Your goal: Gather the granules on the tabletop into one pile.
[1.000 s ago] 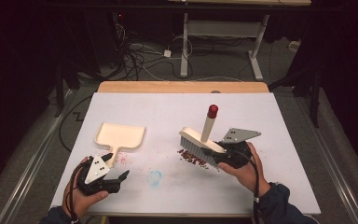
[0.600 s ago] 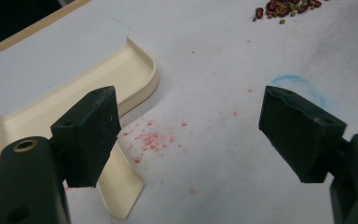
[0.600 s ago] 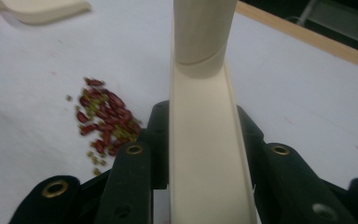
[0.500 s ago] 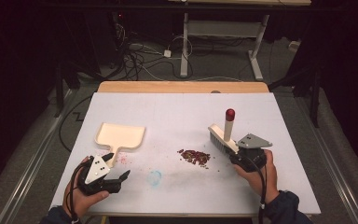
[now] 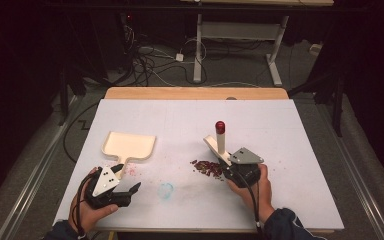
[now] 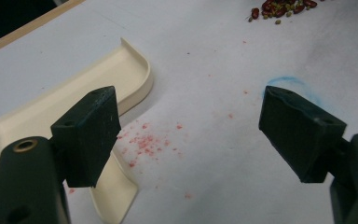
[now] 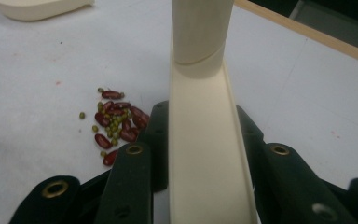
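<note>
On the white desk (image 5: 180, 115), beans (image 5: 207, 167) lie heaped just beside the right tongs (image 5: 228, 167), clenched on a cream brush (image 5: 219, 142). The left tongs (image 5: 130, 192) gape near the dustpan (image 5: 129, 146).

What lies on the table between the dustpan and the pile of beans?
Bare white table between dustpan and beans, apart from faint red specks, seen in high view.

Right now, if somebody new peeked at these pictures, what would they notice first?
Probably the little pile of red and green beans in the middle of the white table. Just to its right, the right tool is shut on a cream brush with a red tip. At the left lies a cream dustpan, with the open left tool near its handle.
</note>
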Demonstrator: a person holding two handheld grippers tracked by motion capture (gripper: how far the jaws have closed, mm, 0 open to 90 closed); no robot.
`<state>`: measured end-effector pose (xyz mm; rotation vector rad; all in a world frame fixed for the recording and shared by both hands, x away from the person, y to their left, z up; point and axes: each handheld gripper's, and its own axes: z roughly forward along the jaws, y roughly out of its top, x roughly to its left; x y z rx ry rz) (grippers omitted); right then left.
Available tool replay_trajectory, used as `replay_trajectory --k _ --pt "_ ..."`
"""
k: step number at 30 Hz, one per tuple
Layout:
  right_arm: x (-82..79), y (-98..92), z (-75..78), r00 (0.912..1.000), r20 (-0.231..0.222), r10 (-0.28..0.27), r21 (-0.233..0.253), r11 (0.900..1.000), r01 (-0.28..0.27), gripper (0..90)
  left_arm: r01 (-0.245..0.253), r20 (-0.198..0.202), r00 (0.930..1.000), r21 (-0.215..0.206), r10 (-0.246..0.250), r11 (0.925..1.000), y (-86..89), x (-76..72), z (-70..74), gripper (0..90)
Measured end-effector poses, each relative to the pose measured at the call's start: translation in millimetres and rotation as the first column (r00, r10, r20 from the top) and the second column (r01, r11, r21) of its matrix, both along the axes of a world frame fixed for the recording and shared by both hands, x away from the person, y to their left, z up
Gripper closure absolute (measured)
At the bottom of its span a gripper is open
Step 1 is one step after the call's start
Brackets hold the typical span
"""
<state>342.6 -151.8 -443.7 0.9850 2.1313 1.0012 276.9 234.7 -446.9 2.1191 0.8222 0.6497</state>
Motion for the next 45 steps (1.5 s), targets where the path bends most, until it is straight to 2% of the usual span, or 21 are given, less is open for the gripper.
replay_trajectory --k 7,10,11,13,17,21,23,25,26,28,32,34,36,39,41,45 --pt "8.4 14.1 0.6 0.9999 -0.001 -0.012 0.046 0.999 0.012 67.8 -0.003 0.0 1.0 -0.004 0.003 1.0 -0.2 -0.1 -0.4 20.1" --pt "10.5 21.2 3.7 0.9998 0.017 -0.005 0.041 0.999 0.004 67.8 -0.001 0.001 1.0 -0.001 0.001 1.0 -0.5 -0.3 -0.3 20.1" --pt "10.2 22.1 5.6 0.9997 0.024 -0.006 0.04 0.999 0.005 67.8 0.004 0.015 0.9999 0.005 -0.004 1.0 -0.1 0.2 0.0 20.1" --pt "9.1 20.5 10.1 0.9991 0.043 0.002 0.042 0.999 -0.004 67.8 -0.001 0.002 1.0 0.001 0.001 1.0 0.2 -1.0 -0.4 20.1" --pt "5.0 8.9 21.5 0.999 0.043 0.009 0.081 0.997 -0.012 67.8 -0.007 0.003 1.0 -0.002 0.007 1.0 1.3 -1.0 -0.3 20.1" --pt "-6.2 -9.4 28.0 0.9987 0.039 0.034 0.079 0.996 -0.037 67.8 -0.004 0.007 1.0 0.006 0.004 1.0 1.3 -2.4 0.4 20.1" --pt "-10.7 -19.7 28.5 0.9983 0.044 0.039 0.059 0.997 -0.041 67.8 0.0 0.017 0.9998 0.013 -0.001 0.9999 1.4 -1.3 0.6 20.1" --pt "-12.2 -28.3 27.0 0.9989 0.044 0.019 0.049 0.999 -0.021 67.7 0.001 0.017 0.9999 0.013 -0.001 0.9999 0.7 -0.8 0.4 20.1" --pt "-12.6 -32.0 24.9 0.9996 0.03 0.003 0.051 0.999 -0.005 67.8 -0.003 0.005 1.0 0.009 0.003 1.0 0.0 -1.4 0.1 20.1" --pt "-13.6 -39.4 20.0 0.9997 0.009 -0.023 0.042 0.999 0.023 67.8 0.005 0.02 0.9998 0.019 -0.005 0.9998 -0.1 -1.1 0.8 20.1" --pt "-20.6 -46.6 9.1 0.9974 -0.013 -0.071 0.018 0.997 0.072 67.7 0.006 0.018 0.9998 0.016 -0.006 0.9999 0.0 -0.3 0.4 20.1" --pt "-24.2 -44.5 4.6 0.9953 -0.028 -0.093 0.033 0.995 0.093 67.8 0.007 0.016 0.9999 0.016 -0.007 0.9998 -0.5 0.0 0.2 20.1" --pt "-27.1 -37.1 4.1 0.9957 -0.013 -0.092 0.017 0.996 0.092 67.8 0.01 0.016 0.9998 0.021 -0.011 0.9997 -1.3 0.2 0.5 20.1" --pt "-30.0 -20.9 1.1 0.9959 -0.021 -0.088 0.018 0.996 0.089 67.6 0.014 0.016 0.9998 0.02 -0.014 0.9997 -2.8 0.2 0.3 20.1" --pt "-31.7 -9.2 -0.4 0.9961 0.004 -0.088 0.022 0.996 0.088 67.7 0.012 0.014 0.9998 0.018 -0.012 0.9998 -3.1 0.9 0.0 20.1" --pt "-28.1 11.0 -3.4 0.9959 0.009 -0.09 0.036 0.995 0.089 67.7 0.011 0.008 0.9999 0.014 -0.012 0.9998 -2.9 1.5 -0.3 20.1"
